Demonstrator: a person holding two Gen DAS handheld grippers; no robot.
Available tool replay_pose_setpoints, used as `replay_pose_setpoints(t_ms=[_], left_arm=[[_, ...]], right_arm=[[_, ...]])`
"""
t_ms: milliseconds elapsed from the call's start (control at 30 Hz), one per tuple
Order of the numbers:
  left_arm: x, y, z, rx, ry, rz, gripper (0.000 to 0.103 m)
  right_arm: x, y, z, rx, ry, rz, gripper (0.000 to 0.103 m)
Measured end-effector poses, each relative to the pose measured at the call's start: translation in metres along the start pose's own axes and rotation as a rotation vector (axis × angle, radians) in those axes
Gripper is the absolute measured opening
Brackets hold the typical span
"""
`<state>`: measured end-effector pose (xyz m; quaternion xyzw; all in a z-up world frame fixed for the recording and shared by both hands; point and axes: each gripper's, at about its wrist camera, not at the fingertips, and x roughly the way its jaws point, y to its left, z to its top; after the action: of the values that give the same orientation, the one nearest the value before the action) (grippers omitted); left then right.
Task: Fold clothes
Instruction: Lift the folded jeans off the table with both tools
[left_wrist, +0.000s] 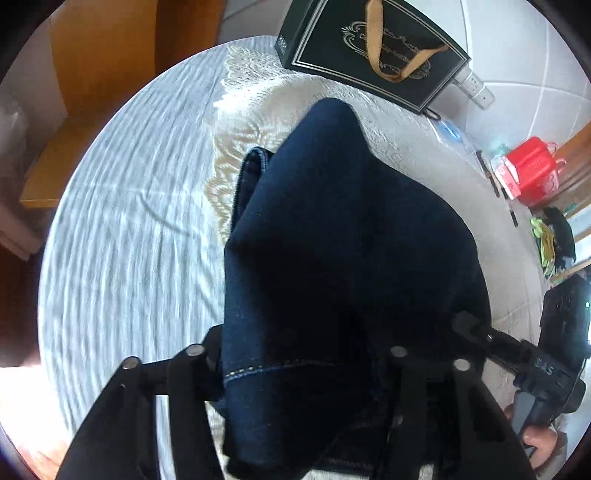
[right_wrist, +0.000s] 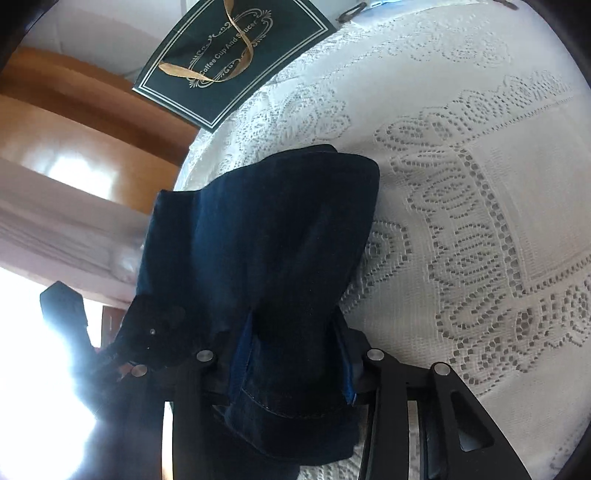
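A pair of dark blue jeans (left_wrist: 332, 221) lies bunched on a white lace cloth (left_wrist: 251, 122), with its near end lifted. In the left wrist view the denim fills the gap between the fingers of my left gripper (left_wrist: 306, 369), which is shut on a hemmed edge; the fingertips are hidden under the fabric. In the right wrist view the jeans (right_wrist: 258, 240) run up from my right gripper (right_wrist: 295, 369), which is shut on a thick folded bundle of denim. The right gripper (left_wrist: 546, 369) also shows at the left wrist view's right edge, in a hand.
A black gift bag (left_wrist: 369, 48) with a gold ribbon stands at the far end of the lace cloth (right_wrist: 461, 221). A grey striped bedspread (left_wrist: 129, 221) lies to the left, wooden furniture (left_wrist: 92, 74) beyond it. A red container (left_wrist: 532, 173) and small clutter sit far right.
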<state>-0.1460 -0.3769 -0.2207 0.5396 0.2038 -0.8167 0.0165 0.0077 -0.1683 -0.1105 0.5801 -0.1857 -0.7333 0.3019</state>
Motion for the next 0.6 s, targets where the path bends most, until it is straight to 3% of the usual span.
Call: replay_pose_setpoints(t_ms=[133,267,367,467,533,600], left_arm=[[-0.010,-0.019,-0.020,0.109,-0.048,0.085,0.046],[0.003,0.000,-0.001,0.026,-0.041,-0.001,0.050],[0.000,-0.008,0.002,0.028,-0.007,0.019,0.045],[-0.005,-0.014,-0.012,0.078,-0.043,0.030,0.046],[-0.002,-0.002,-0.010,0.024,-0.045,-0.023,0.047],[-0.002,0.000,-0.008,0.025,-0.042,-0.027,0.047]], right_arm=[[0.000,0.013,-0.016,-0.039,-0.013,-0.078,0.039],[0.009,0.018,-0.012,-0.087,-0.007,-0.085,0.039],[0.015,0.020,0.000,-0.082,0.016,-0.092,0.038],[0.015,0.031,-0.014,-0.138,0.024,-0.149,0.036],[0.018,0.030,-0.018,-0.154,0.004,-0.136,0.036],[0.022,0.031,-0.009,-0.139,0.026,-0.125,0.036]])
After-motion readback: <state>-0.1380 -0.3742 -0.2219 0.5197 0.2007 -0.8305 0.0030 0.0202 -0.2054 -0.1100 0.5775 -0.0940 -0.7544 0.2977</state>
